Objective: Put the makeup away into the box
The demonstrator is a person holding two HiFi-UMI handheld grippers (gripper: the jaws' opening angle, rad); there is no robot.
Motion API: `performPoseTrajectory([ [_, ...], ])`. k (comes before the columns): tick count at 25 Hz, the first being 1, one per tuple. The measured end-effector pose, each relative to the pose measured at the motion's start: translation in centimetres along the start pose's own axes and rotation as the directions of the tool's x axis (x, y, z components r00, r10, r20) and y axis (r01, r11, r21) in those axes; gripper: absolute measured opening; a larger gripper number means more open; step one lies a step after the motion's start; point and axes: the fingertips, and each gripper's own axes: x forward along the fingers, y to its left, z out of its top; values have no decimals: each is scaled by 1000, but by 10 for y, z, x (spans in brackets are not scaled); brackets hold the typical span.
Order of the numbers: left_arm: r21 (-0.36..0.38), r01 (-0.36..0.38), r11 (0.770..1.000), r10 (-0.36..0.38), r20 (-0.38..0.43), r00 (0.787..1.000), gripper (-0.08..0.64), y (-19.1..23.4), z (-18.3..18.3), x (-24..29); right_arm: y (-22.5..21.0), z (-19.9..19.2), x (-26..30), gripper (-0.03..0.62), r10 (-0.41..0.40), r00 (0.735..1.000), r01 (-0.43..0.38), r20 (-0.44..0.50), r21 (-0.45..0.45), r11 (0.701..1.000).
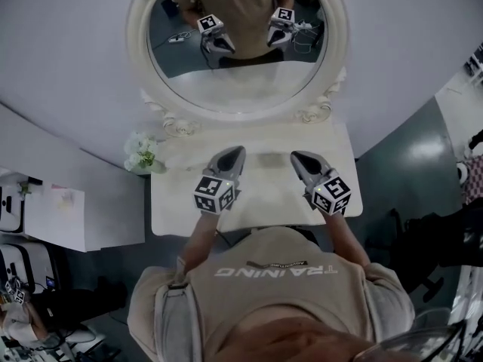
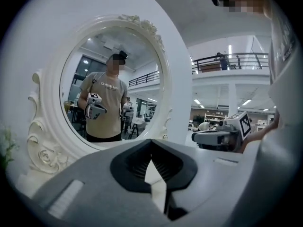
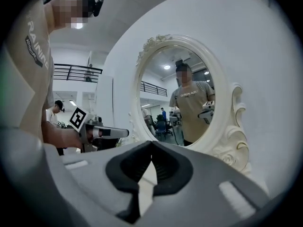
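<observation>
Both claws are hovering side by side above the white bench, pointing roughly level toward the oval mirror. The left claw is showing its jaws pressed together with nothing between them in the left gripper view, and the right claw is likewise showing its jaws pressed together and empty in the right gripper view. Neither makeup nor a box is appearing in any view. The bench top is looking almost bare, apart from one faint darker patch too indistinct to identify and a small bunch of white flowers at the left corner. By this evidence, no item is being carried, so the step in hand is judged to be either a standby before the first pick or a pause after the last placement. The next move is calling for locating the makeup and the box, then spreading one claw's jaws and lowering it over the first item.
</observation>
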Motion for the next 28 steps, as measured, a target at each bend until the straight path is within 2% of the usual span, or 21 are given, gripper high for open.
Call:
performPoseTrajectory([
  [4,-14,-17,1000,16,-30,999,-2,6,-9,3,8,-1,2,3,-16,1000,15,-7,-18,1000],
  [9,65,-57,996,57,-5,998,-2,-18,0,-4,9,11,-9,3,-18,1000,19,24,-66,998],
  [14,70,-81,994,80,13,997,-2,-27,2,9,-11,24,-11,3,-15,999,19,44,-99,995],
  [21,55,-144,988,142,50,989,-2,-28,21,5,-19,18,-13,3,26,1000,-24,14,-73,997],
  [24,35,-136,990,135,35,990,-2,-37,14,6,-23,19,-16,3,22,999,-20,25,-74,997],
  [28,49,-117,992,116,8,993,-2,-43,9,10,-29,8,-18,3,-2,1000,3,21,-51,999],
])
